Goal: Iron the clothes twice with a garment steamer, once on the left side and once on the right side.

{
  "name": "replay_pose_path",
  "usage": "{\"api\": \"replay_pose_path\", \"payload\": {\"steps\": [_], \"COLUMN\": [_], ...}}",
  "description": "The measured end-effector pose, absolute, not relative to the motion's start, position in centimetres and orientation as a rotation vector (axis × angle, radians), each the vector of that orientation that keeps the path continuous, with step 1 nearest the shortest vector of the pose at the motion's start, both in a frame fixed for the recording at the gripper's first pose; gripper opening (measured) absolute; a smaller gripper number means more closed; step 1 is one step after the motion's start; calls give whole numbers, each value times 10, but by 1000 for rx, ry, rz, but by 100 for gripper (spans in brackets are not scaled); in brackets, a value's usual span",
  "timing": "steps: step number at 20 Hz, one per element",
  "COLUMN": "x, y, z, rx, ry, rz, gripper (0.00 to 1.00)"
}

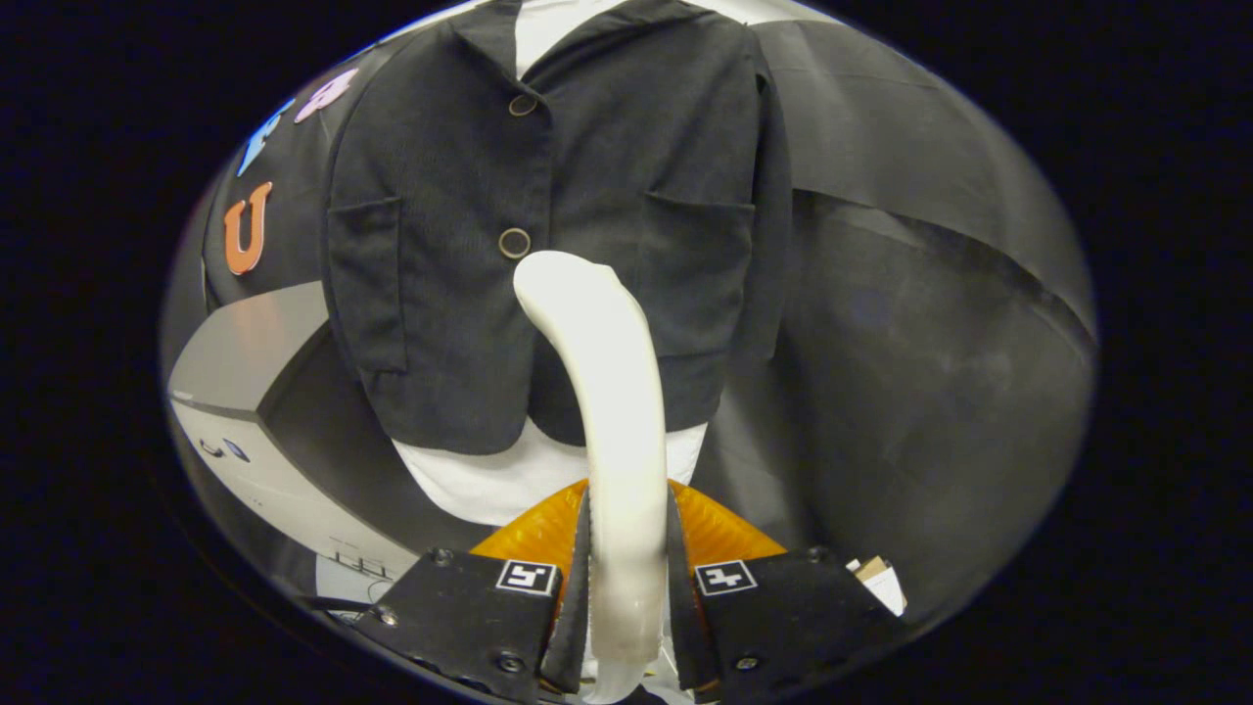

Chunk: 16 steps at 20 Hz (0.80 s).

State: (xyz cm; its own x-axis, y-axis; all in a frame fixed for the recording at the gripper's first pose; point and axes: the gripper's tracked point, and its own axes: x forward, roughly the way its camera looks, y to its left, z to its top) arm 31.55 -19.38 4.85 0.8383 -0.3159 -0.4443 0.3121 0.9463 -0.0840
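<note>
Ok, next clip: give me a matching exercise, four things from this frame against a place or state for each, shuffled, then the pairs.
Things:
1. garment steamer
2. dark jacket
3. white garment
4. gripper

Places or states:
A. hanging buttoned, beyond the fingers
B. shut on the steamer's handle
C. showing below the jacket's hem
D. between the fingers, its head up against the jacket's front

Pairs: 1-D, 2-A, 3-C, 4-B

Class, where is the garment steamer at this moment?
In the gripper view, the garment steamer is clamped in the claw, its head up against the dark jacket, just below the lower button.
</note>
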Motion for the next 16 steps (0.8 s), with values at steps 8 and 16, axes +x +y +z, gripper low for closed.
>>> {"api": "replay_pose_path", "payload": {"steps": [8, 16], "x": [313, 314], "y": [-191, -195], "z": [16, 3], "rx": [2, 34], "ry": [529, 539], "rz": [-321, -279], "gripper": [38, 38]}}
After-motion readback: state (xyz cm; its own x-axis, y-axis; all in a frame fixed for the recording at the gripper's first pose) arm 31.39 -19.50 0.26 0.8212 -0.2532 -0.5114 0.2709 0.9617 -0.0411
